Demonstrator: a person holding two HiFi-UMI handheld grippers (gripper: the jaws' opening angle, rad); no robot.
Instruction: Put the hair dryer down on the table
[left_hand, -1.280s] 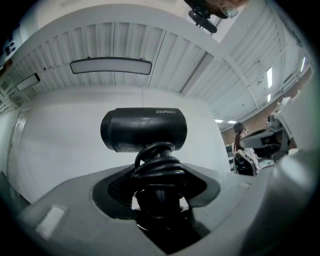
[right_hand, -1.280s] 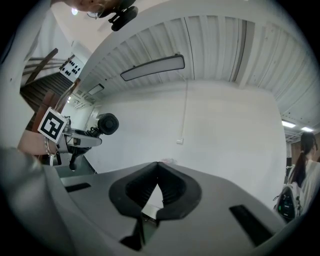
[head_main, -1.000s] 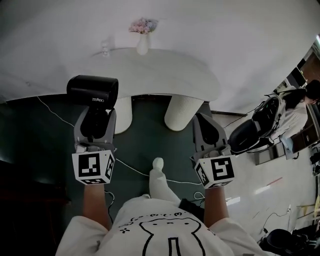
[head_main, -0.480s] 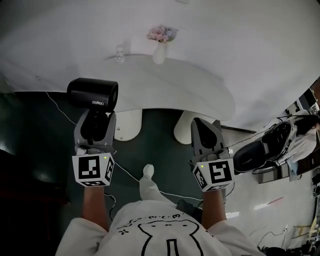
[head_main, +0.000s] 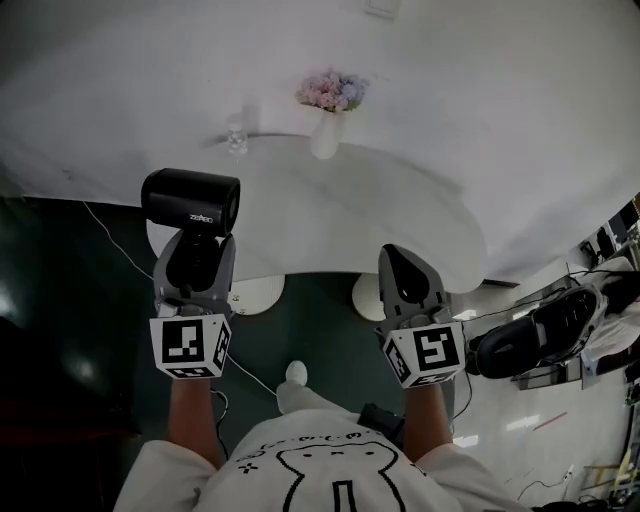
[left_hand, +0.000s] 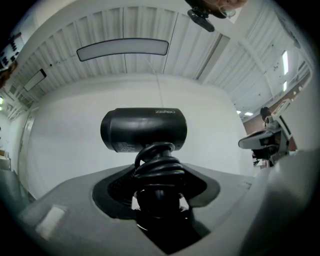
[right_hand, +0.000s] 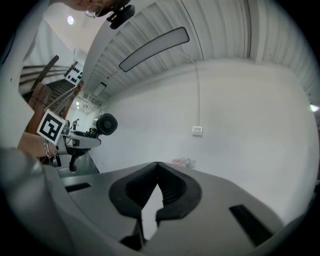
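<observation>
Left hand-held gripper (head_main: 197, 262) clamps the black plastic hair dryer (head_main: 190, 202) upright over the white table (head_main: 380, 220); right hand-held gripper (head_main: 408, 290) is closed, empty.

Hair dryer (head_main: 190, 201) in the upper left looks like smooth black plastic with a soft satin sheen, and the cord (left_hand: 159, 167) wound on its handle looks rubbery. The left gripper (head_main: 195, 252) and right gripper (head_main: 408, 285) both have matt grey plastic shells with ribbed black pads (right_hand: 175, 192). Table (head_main: 330, 225) top is smooth matt white, and the floor (head_main: 310, 320) under it is dark and a bit glossy.
</observation>
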